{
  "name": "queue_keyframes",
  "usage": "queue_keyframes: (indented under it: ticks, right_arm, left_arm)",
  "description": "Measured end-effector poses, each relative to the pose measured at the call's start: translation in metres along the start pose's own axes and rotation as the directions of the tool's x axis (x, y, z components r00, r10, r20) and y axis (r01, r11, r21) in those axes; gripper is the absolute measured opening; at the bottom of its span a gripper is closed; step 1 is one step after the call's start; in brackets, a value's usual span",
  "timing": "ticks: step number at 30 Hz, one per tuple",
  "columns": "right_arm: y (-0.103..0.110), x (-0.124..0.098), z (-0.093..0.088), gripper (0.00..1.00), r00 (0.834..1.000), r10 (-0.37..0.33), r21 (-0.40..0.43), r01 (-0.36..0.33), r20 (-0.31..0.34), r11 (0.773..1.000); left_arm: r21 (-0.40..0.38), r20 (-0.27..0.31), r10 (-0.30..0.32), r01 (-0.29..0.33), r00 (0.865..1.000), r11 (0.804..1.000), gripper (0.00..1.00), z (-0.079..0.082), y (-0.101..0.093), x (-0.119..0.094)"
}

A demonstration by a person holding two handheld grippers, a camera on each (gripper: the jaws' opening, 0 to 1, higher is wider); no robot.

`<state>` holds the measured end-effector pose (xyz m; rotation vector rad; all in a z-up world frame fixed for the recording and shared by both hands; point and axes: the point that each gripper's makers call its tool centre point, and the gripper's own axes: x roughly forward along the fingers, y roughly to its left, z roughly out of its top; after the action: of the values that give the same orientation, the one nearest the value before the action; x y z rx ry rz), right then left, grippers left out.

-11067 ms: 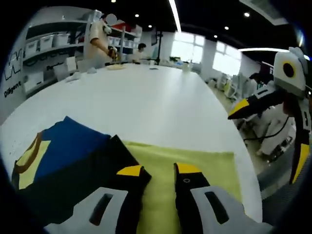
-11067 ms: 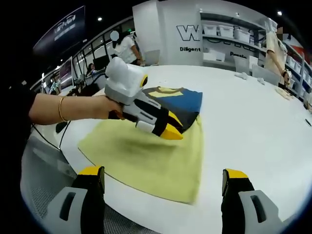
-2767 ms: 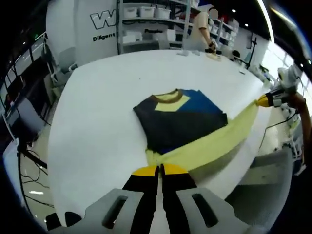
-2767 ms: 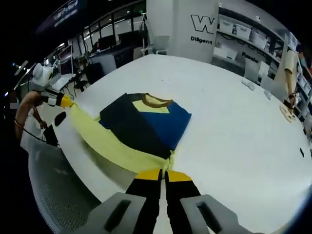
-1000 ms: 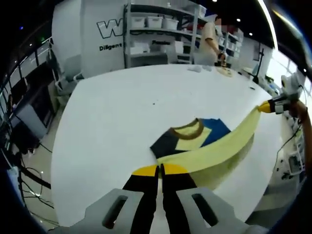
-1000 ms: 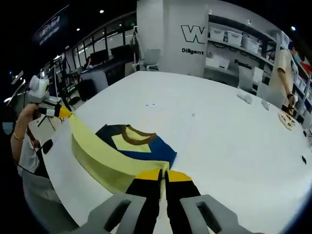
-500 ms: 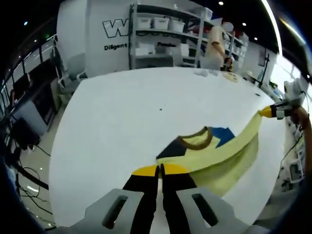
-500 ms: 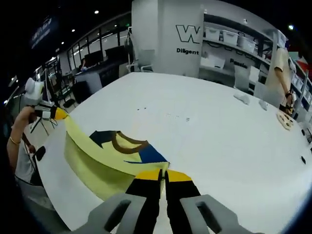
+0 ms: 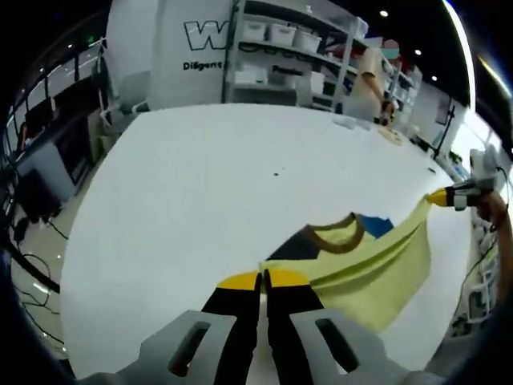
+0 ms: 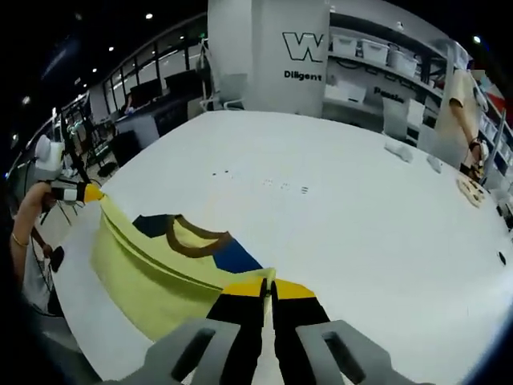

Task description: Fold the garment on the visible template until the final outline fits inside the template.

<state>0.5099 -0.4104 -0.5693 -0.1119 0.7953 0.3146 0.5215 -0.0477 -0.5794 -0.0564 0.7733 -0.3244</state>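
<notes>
A yellow sheet (image 9: pixel 377 269) hangs taut between my two grippers over the white table (image 9: pixel 200 184). My left gripper (image 9: pixel 263 279) is shut on one corner of it. My right gripper (image 9: pixel 443 196), at the right edge of the left gripper view, pinches the other corner. The sheet drapes over most of the garment (image 9: pixel 333 235), leaving its brown collar, a dark shoulder and a blue shoulder showing. In the right gripper view my right gripper (image 10: pixel 267 286) is shut on the yellow sheet (image 10: pixel 148 269), the garment (image 10: pixel 196 237) peeks above it, and the left gripper (image 10: pixel 86 192) holds the far corner.
The table (image 10: pixel 345 208) stretches wide and bare beyond the garment. Small items (image 10: pixel 401 152) lie at its far side. A person (image 9: pixel 373 76) stands by shelves with white bins (image 9: pixel 272 32). A hand and arm (image 10: pixel 28 208) hold the left gripper past the table's edge.
Both grippers have carried the yellow sheet's held edge farther across the garment, so the sheet hides more of it; only the collar and shoulders remain showing. Both stay shut.
</notes>
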Motion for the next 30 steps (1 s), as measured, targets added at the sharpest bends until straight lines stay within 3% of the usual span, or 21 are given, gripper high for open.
queue_keyframes:
  ticks: [3, 6, 20, 30]
  right_arm:
    - [-0.003, 0.009, -0.003, 0.00, 1.000, -0.002, 0.014, 0.002, -0.010, 1.000]
    - [-0.004, 0.018, -0.006, 0.00, 1.000, 0.000, 0.024, 0.001, -0.016, 1.000]
    - [-0.017, 0.054, -0.022, 0.00, 1.000, -0.019, 0.053, 0.020, -0.023, 0.998]
    - [-0.022, 0.075, -0.038, 0.00, 0.999, -0.029, 0.005, 0.029, -0.038, 1.000]
  left_arm:
    - [-0.032, -0.005, -0.002, 0.001, 1.000, 0.999, 0.00, -0.004, 0.003, 0.012]
    - [0.006, -0.019, 0.013, -0.013, 1.000, 1.000, 0.00, -0.008, 0.005, 0.022]
    - [-0.026, -0.022, 0.036, -0.037, 0.999, 0.999, 0.00, -0.026, 0.017, 0.060]
    - [0.004, -0.013, 0.047, -0.047, 0.999, 0.999, 0.00, -0.033, 0.019, 0.074]
